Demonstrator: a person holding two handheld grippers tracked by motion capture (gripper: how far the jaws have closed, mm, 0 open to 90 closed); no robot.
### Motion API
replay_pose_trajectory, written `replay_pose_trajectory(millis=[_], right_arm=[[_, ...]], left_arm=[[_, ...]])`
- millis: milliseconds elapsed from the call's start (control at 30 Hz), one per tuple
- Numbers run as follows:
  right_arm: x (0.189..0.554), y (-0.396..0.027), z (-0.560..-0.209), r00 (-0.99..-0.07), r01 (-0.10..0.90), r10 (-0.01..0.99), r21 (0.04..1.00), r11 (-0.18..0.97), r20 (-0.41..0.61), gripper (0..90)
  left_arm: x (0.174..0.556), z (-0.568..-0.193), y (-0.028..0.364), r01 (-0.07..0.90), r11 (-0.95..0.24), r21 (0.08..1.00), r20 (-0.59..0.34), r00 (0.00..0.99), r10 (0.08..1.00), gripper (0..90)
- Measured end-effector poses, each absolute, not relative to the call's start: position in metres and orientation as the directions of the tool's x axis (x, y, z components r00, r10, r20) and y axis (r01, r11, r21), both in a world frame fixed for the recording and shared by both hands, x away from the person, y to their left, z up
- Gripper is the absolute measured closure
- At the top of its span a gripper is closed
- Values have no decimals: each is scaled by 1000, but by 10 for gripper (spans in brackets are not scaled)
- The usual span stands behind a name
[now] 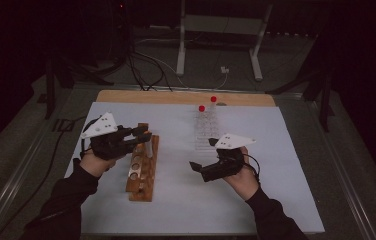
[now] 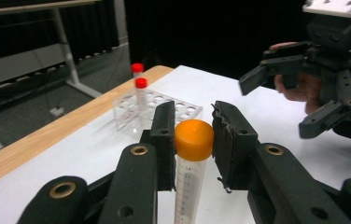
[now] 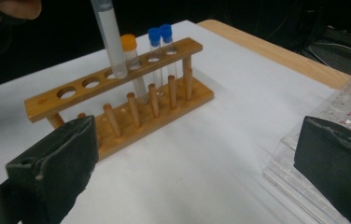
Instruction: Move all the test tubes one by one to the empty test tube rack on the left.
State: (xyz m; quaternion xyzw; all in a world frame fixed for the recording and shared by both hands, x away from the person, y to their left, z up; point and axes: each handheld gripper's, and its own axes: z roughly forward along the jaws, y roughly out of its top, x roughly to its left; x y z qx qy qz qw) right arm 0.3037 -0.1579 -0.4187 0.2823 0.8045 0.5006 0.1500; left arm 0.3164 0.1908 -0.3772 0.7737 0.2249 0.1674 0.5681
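1. Wooden rack (image 1: 142,167) sits at the left middle of the high view, on the white tabletop (image 1: 186,210). The left claw (image 1: 143,133) hangs over its far end. The clear rack (image 1: 207,131) with two red-capped tubes (image 1: 202,109) stands at the upper middle. The right claw (image 1: 200,170) hangs wide open just below it, holding nothing.

2. In the left gripper view, the left claw is shut on the orange-capped tube (image 2: 191,163) at the bottom middle. Its jaws press the cap from both sides. The right claw (image 2: 276,105) shows open at the upper right.

3. In the right gripper view, the held tube (image 3: 109,37) hangs at the upper left, its tip at a hole of the wooden rack. Another orange-capped tube (image 3: 131,56) and two blue-capped tubes (image 3: 160,44) already stand there. I think this tube must still go down into its hole, and the two red ones are still left.
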Motion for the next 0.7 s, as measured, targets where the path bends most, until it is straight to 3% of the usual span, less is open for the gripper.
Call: replay_pose_trajectory(millis=[700], right_arm=[[304,-159,-418,-800,308,598,885,349,43,0]], left_arm=[[310,-406,223,212,-228,950,-34,799,601,721]])
